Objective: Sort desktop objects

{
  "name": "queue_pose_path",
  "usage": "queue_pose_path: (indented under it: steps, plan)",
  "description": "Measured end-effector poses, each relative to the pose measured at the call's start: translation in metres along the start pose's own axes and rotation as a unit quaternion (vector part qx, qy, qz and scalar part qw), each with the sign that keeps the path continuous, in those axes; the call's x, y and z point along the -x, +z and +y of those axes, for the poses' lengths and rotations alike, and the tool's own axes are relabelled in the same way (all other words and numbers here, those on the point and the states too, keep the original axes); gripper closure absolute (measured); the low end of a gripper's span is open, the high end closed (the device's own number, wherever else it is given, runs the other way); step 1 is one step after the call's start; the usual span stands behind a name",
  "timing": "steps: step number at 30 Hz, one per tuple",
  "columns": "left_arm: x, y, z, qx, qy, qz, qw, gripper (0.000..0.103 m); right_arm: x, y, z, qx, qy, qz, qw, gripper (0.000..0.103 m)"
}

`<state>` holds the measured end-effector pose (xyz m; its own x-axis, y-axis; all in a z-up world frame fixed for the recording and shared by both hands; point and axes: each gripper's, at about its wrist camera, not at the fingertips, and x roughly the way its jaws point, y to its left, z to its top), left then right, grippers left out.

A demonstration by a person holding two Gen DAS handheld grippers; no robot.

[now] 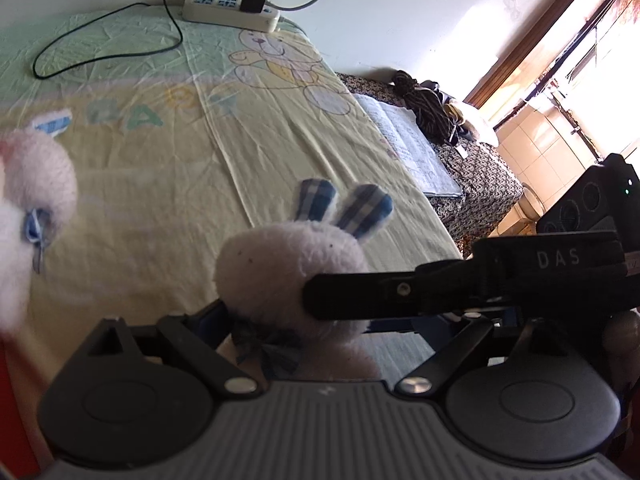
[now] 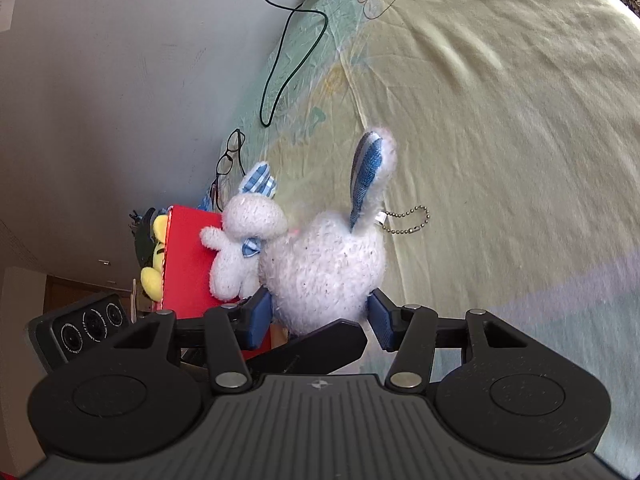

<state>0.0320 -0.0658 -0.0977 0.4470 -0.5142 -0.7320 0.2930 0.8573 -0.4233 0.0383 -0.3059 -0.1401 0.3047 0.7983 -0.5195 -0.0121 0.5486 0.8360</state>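
In the right wrist view the right gripper is clamped on a fluffy white plush rabbit with blue checked ears at frame centre; the red box lies left. Whether the left gripper pinches it, I cannot tell.

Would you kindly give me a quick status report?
Right gripper shut on plush rabbit. Left gripper state unclear. Second rabbit against red box. Nothing obstructing.

Daylight is streaming through a brown-framed window, lighting a plain white wall and a dark patterned bed.
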Motion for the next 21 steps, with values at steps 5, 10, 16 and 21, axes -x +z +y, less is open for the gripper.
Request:
queue_pose_path:
  steps: [5,10,16,21]
  plan:
    - [0.023,-0.018,-0.004,-0.001,0.0,-0.012,0.9999,0.01,0.004,-0.018,0.015,0.025,0.003,-0.009,1.0,0.049]
    - [0.045,-0.034,-0.012,-0.013,0.013,-0.026,0.9995,0.01,0.003,-0.032,0.027,0.038,0.016,-0.011,0.999,0.049]
    - [0.076,-0.049,-0.008,-0.011,0.009,-0.038,0.9992,0.01,-0.002,-0.051,0.044,0.046,0.031,-0.015,0.998,0.049]
    - [0.102,-0.057,-0.004,-0.037,0.002,-0.046,0.9982,0.01,-0.003,-0.073,0.064,0.05,0.037,-0.042,0.997,0.049]
